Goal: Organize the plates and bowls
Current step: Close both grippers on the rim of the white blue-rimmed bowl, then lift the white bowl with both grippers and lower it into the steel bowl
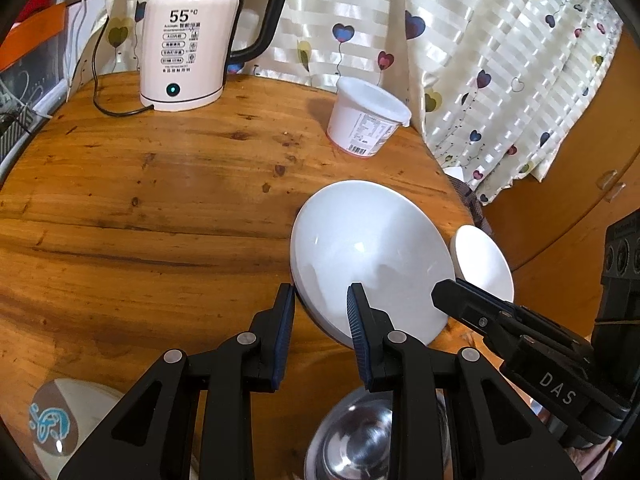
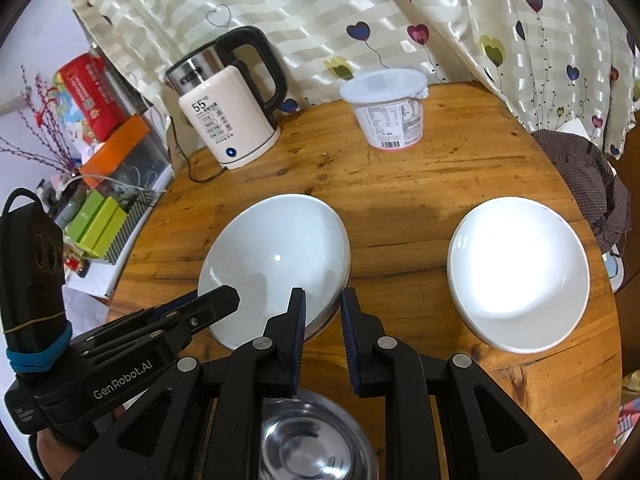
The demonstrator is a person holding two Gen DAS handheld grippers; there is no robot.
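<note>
Step in hand: a two-handed pickup of the deep white plate [image 1: 372, 240], which is sitting on the round wooden table [image 1: 160, 200] just past centre in the left wrist view. The left gripper [image 1: 321, 292] is straddling its near rim at 7 o'clock, one finger over the inside and one outside, with the tongs partly apart; the pads look to be pressing on the rim, so it reads as clamped. The right gripper [image 2: 322, 294] is doing the same at the plate's 5 o'clock rim, its tongs nearly together on the thin edge. A dark line is showing under the near edge, so the plate is probably tipping up; whether it is fully off the wood cannot be told. Likely destination is the second white plate [image 2: 516, 272] at 3 o'clock in the right wrist view, well apart from the first and looking like a stack of two. The next move is calling for both hands rising together and keeping level, then carrying across and lowering concentric. The plate is looking glossy, smooth, plain and empty, with slick glaze and only an edge hold, so slipping is the risk. A steel bowl [image 2: 312, 440] is sitting at 6 o'clock below both grippers, and a patterned plate [image 1: 56, 424] at 7 o'clock; both are yet to be sorted.
</note>
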